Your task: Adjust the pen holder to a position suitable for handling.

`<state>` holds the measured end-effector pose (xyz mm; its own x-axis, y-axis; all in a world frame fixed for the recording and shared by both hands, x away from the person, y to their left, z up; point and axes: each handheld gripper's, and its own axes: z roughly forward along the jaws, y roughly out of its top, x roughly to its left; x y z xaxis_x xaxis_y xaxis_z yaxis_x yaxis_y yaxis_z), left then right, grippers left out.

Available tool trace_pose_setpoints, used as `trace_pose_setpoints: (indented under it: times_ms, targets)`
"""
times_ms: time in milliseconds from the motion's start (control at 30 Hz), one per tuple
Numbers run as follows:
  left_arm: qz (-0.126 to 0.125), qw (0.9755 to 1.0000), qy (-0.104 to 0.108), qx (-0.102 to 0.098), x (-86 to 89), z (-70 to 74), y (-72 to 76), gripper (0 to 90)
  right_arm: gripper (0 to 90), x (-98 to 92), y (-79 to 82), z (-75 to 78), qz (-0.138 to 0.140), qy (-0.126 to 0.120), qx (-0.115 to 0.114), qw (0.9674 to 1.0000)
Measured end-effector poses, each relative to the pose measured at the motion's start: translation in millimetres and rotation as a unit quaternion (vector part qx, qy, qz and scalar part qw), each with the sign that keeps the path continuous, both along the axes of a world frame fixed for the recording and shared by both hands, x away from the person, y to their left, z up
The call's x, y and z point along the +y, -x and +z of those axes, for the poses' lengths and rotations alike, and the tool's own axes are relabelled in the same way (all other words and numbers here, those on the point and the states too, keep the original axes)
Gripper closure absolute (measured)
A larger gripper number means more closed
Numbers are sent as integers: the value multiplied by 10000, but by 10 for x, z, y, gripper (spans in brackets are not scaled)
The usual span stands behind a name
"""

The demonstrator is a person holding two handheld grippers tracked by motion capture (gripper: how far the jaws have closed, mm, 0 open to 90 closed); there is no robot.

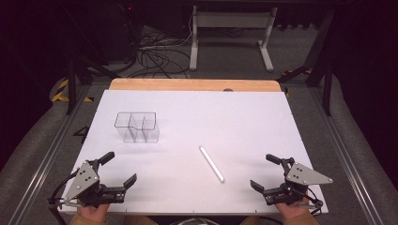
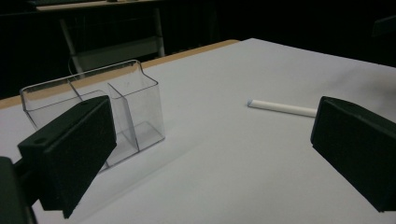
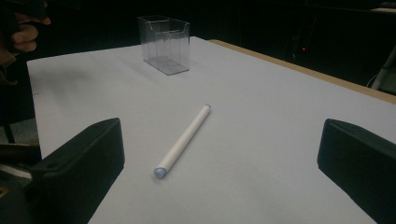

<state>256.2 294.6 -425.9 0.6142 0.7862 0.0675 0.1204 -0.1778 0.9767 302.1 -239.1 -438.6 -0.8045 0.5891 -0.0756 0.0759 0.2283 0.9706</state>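
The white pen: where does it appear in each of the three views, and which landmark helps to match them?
High view: the white pen lies right of centre, diagonal.
Left gripper view: upper right, partly behind the right jaw.
Right gripper view: centre, between the jaws.
Shared landmark: the clear compartment box.

A white worktop (image 1: 244, 117) with a wooden far edge carries a clear divided organizer (image 1: 137, 127) and, well apart, a white tube (image 1: 211, 163) lying flat.

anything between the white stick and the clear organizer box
Nothing: the high view shows only bare white table between the white stick and the clear organizer box.
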Motion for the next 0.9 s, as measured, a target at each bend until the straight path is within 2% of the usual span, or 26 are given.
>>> trace_pose_setpoints:
  times_ms: [100, 333, 533, 733, 867, 900]
  targets:
    - [-11, 10000, -74, -15, -14, 2, 0, 9, 11, 9, 1, -6, 21, 13, 4, 10000]
    - [-123, 9999, -104, -26, 1, 10, 5, 10, 11, 21, -9, -15, 82, -55, -43, 9999]
    - [-96, 9999, -129, -37, 10, 13, 3, 19, 9, 35, -11, -23, 70, -43, -37, 10000]
    - [-87, 9999, -80, 27, 11, 24, -3, 26, 6, 34, -14, -29, 58, -71, 0, 10000]
    - [-139, 9999, -62, 76, 13, 46, -10, 29, 6, 30, -14, -26, 53, -81, 41, 9999]
    - [-223, 9997, -117, 66, 16, 73, -16, 28, 6, 30, -14, -25, 63, -86, 43, 9999]
